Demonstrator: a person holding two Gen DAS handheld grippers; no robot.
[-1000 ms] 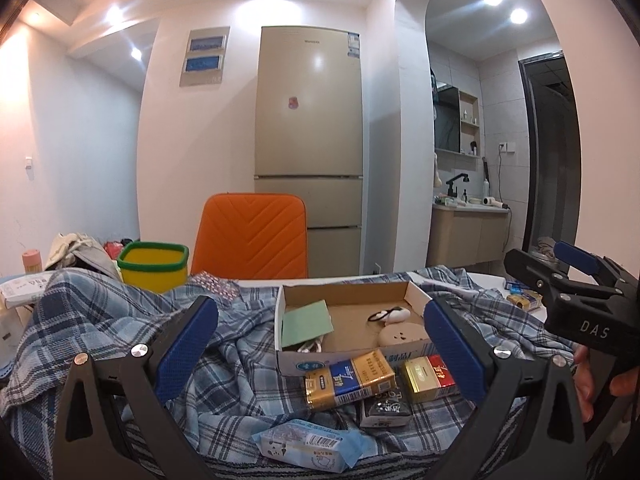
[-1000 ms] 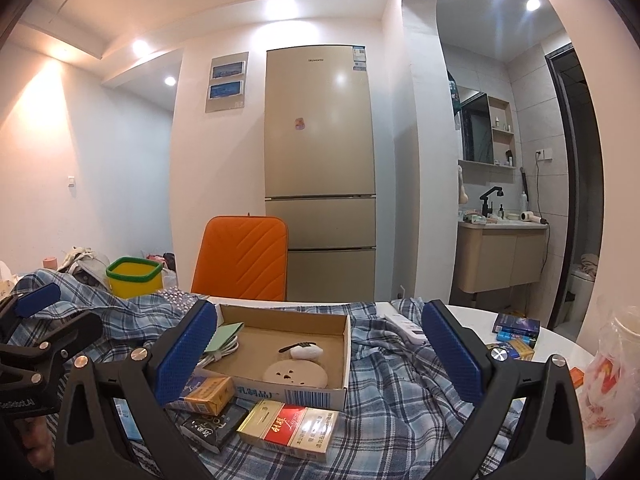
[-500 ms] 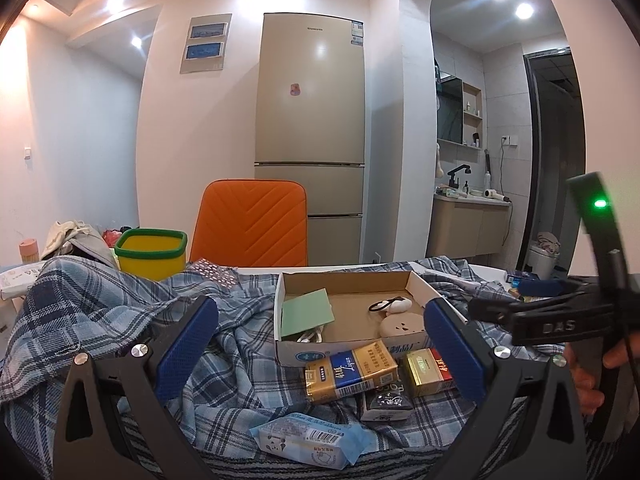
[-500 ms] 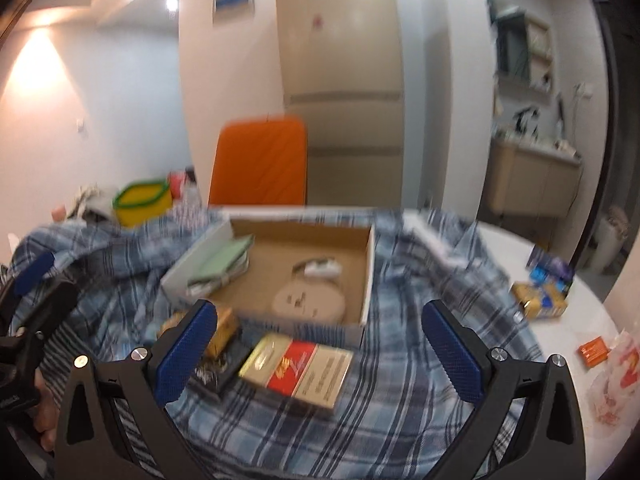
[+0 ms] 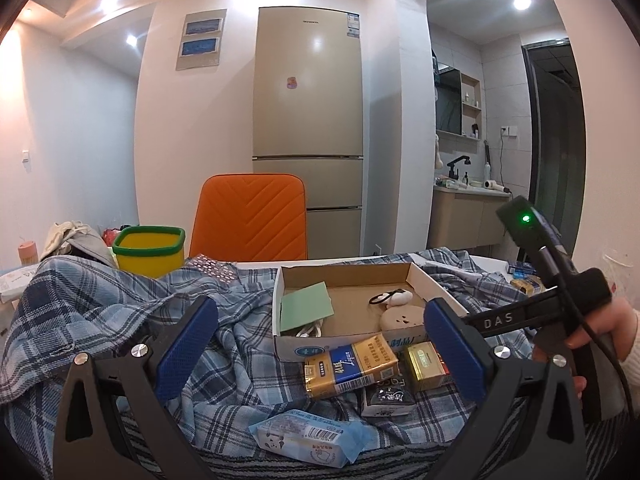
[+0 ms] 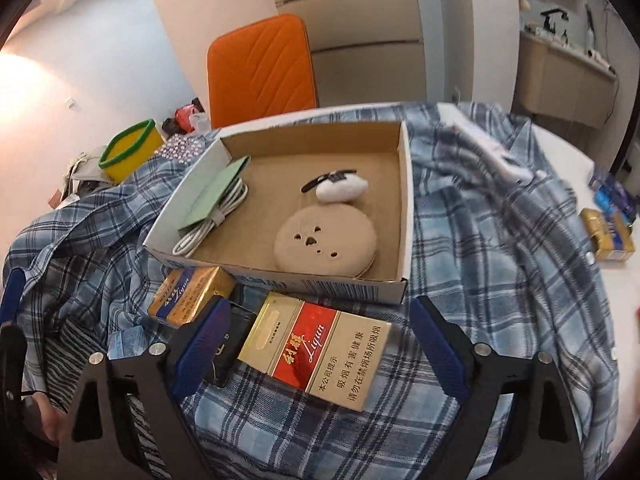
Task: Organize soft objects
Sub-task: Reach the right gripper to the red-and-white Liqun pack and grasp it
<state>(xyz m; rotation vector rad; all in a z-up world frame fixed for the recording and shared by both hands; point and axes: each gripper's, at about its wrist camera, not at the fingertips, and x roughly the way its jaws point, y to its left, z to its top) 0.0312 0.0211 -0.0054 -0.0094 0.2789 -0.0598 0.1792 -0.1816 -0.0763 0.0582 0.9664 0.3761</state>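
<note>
The right gripper [image 6: 320, 344] is pitched down over the red cigarette pack [image 6: 316, 350], jaws closing around but not gripping it; the left gripper [image 5: 320, 344] is held level, wide open, empty.

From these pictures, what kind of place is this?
Probably a small home: a tall fridge, an orange chair at a table under a plaid shirt, and a washbasin nook.

Dark packet [image 6: 232, 344] half behind right gripper's left finger [image 6: 204, 344] — label unreadable. Shirt [image 6: 500, 240] at 3 o'clock blurred; tissue pack [image 5: 308, 436] print too small.
</note>
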